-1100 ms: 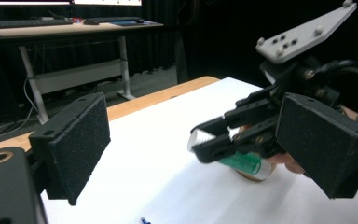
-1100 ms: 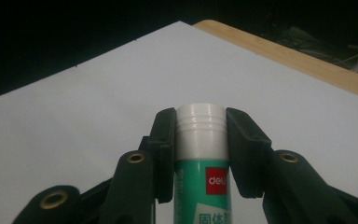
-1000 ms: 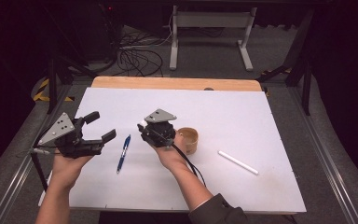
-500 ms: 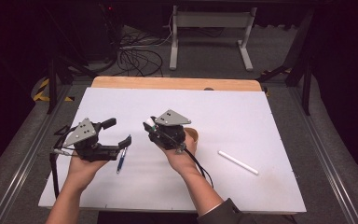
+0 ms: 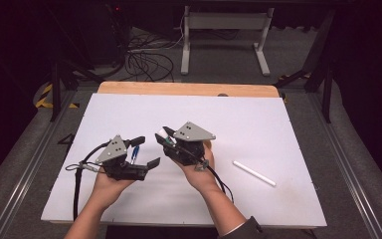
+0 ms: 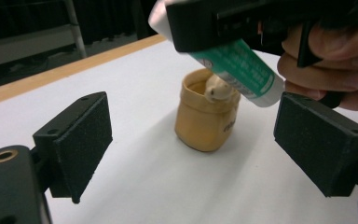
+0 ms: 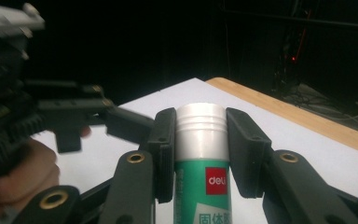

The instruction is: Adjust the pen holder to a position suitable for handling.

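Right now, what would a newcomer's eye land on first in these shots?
The green-and-white glue stick, clamped between the jaws of the right gripper and held above the middle of the white table. Next, the left gripper with its jaws wide open, aimed at the small tan cup that stands just under the stick. Off to the right, a white stick lies alone on the table.
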Demonstrator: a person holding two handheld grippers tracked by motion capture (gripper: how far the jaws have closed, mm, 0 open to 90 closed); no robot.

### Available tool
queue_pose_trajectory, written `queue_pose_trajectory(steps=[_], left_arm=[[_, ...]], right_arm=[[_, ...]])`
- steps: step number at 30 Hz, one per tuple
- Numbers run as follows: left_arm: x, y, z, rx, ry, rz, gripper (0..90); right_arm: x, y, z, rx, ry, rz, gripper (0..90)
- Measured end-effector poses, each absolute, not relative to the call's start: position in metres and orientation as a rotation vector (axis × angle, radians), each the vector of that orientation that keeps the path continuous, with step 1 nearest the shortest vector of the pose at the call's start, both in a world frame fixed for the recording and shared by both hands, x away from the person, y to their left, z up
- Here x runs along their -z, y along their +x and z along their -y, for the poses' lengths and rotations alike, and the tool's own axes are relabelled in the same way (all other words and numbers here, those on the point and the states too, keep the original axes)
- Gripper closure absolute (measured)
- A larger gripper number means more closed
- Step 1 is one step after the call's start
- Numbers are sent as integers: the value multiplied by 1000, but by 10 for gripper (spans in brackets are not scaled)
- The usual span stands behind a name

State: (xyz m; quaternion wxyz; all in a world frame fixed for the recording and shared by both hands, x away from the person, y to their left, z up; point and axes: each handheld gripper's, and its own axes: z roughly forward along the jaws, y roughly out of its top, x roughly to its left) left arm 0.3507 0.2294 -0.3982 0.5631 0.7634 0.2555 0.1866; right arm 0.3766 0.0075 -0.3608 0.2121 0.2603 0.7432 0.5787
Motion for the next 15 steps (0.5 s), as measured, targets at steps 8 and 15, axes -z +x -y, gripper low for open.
queue_pose_trajectory(steps=[8,15], left_arm=[[403,347,-217,-390,1739,-591,152],[404,339,-201,-383,1740,-543,154]], right_arm=[[358,365,-1,-1659,687,-2033,656],[365,354,9,-1663,655,-2017,655]])
